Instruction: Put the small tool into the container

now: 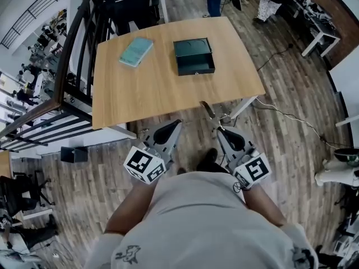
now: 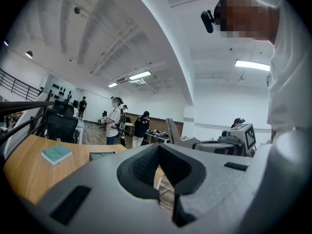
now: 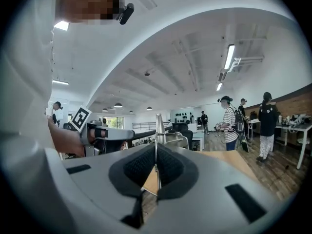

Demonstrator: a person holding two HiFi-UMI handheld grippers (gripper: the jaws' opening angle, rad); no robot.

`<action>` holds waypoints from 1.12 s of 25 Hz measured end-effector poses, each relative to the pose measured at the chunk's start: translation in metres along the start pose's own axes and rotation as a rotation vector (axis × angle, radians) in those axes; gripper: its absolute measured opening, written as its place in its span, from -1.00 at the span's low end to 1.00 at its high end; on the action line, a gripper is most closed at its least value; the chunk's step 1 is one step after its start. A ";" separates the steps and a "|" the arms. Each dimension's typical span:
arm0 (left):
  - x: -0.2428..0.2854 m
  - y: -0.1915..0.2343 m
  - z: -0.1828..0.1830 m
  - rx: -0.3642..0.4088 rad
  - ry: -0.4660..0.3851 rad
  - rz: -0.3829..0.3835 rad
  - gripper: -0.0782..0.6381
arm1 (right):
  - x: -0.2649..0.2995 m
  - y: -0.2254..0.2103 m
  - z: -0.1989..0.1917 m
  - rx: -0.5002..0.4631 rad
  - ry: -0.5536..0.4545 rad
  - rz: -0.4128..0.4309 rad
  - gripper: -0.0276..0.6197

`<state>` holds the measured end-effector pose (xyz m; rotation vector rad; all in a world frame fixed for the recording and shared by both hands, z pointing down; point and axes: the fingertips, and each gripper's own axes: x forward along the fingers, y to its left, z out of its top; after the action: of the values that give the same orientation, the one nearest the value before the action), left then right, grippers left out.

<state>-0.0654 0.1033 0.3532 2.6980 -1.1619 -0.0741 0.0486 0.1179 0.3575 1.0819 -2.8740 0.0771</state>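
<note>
Two claws (image 1: 177,122) (image 1: 217,129), one tool (image 1: 206,109), one container (image 1: 195,69)

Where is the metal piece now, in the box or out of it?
Out. The right tool pinches the metal piece, apart from the box on the table.

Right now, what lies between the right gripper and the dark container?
Head view: only bare tabletop between right gripper, shut on the small tool, and container; the teal book lies aside.

table (image 1: 162,88): matt wood | container (image 1: 194,70): smooth metal | small tool (image 3: 159,123): shiny metal
</note>
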 end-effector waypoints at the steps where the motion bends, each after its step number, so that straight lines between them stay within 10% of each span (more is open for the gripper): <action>1: 0.009 0.002 -0.001 -0.001 0.005 0.000 -0.76 | 0.002 -0.008 -0.001 0.004 0.003 0.002 -0.88; 14: 0.140 0.015 0.002 -0.019 0.002 0.012 -0.76 | 0.013 -0.134 0.002 0.001 0.015 0.053 -0.88; 28: 0.178 0.044 0.012 -0.024 -0.010 -0.013 -0.76 | 0.039 -0.168 0.004 0.016 0.010 0.032 -0.88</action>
<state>0.0245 -0.0568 0.3566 2.6870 -1.1394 -0.1034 0.1302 -0.0344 0.3602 1.0360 -2.8873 0.1074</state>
